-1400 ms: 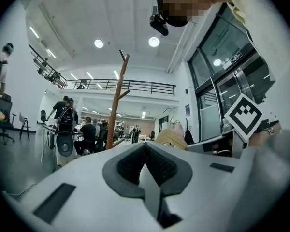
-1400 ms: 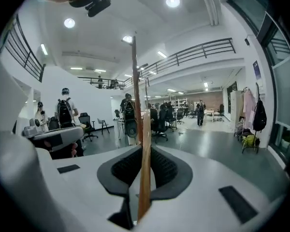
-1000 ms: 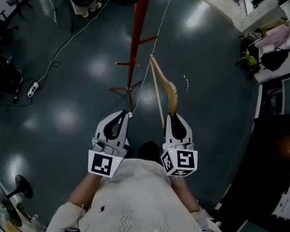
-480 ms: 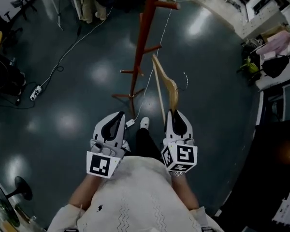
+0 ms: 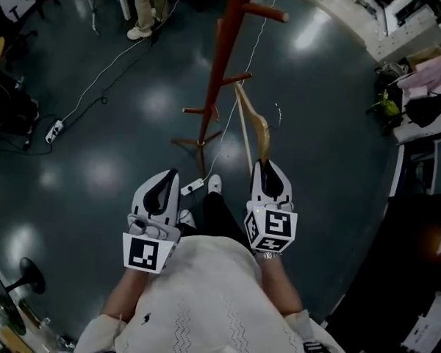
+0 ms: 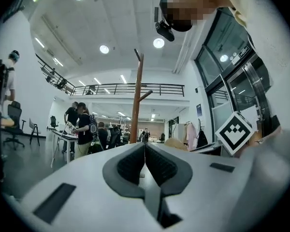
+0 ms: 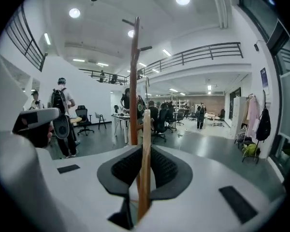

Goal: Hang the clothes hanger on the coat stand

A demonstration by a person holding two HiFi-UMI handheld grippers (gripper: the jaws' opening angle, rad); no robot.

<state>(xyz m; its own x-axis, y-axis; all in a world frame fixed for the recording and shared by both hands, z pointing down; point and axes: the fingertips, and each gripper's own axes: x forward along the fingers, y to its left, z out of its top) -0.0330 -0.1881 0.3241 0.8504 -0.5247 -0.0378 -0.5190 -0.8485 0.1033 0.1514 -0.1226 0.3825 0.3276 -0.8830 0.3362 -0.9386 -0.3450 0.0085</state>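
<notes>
Over dark floor (image 5: pixel 117 175), right gripper (image 5: pixel 267 168) clamps the wooden hanger (image 5: pixel 259 127) near the coat stand (image 5: pixel 222 57); left gripper (image 5: pixel 164 176) closed, empty.

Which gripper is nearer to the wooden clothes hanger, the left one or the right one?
Right. The right gripper is shut on the hanger. The left gripper is shut with nothing in it, off to the hanger's left and apart from it.
</notes>
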